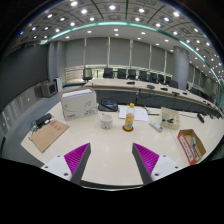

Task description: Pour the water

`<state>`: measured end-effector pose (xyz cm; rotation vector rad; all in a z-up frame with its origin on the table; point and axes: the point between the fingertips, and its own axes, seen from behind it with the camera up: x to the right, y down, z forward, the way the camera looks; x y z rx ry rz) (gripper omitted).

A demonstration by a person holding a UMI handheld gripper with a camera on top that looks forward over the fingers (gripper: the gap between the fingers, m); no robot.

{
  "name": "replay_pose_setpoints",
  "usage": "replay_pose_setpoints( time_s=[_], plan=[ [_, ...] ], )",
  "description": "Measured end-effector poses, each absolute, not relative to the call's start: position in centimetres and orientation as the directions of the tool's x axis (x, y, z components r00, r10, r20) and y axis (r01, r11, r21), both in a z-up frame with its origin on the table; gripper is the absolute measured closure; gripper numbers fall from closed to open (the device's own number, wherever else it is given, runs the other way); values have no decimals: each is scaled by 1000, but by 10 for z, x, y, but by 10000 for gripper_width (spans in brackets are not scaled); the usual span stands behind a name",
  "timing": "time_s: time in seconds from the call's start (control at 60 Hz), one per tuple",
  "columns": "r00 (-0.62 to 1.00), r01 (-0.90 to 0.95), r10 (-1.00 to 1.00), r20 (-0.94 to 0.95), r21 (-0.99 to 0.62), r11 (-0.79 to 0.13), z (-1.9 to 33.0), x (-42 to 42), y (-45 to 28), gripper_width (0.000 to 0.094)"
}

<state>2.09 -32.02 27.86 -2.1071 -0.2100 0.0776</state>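
Fingers [77,158] spread wide, holding nothing, hovering over bare table [110,160]. Bottle [128,119] upright beyond them, well apart, cup [106,121] just beside it. Nothing grasped, pour not started; reach, grip, tilt all pending.

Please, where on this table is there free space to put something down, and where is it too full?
The table is bare just ahead of the open gripper, between its fingers and the bottle. It is crowded beyond: white box, cup, bottle and carton in a row. A clipboard and a flat box fill the sides.
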Motion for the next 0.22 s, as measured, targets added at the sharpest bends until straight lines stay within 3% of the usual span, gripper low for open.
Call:
replay_pose_setpoints(
  time_s=[0.217],
  plan=[
    [987,123,153,55,-865,-486,281,27,-325,78]
  ],
)
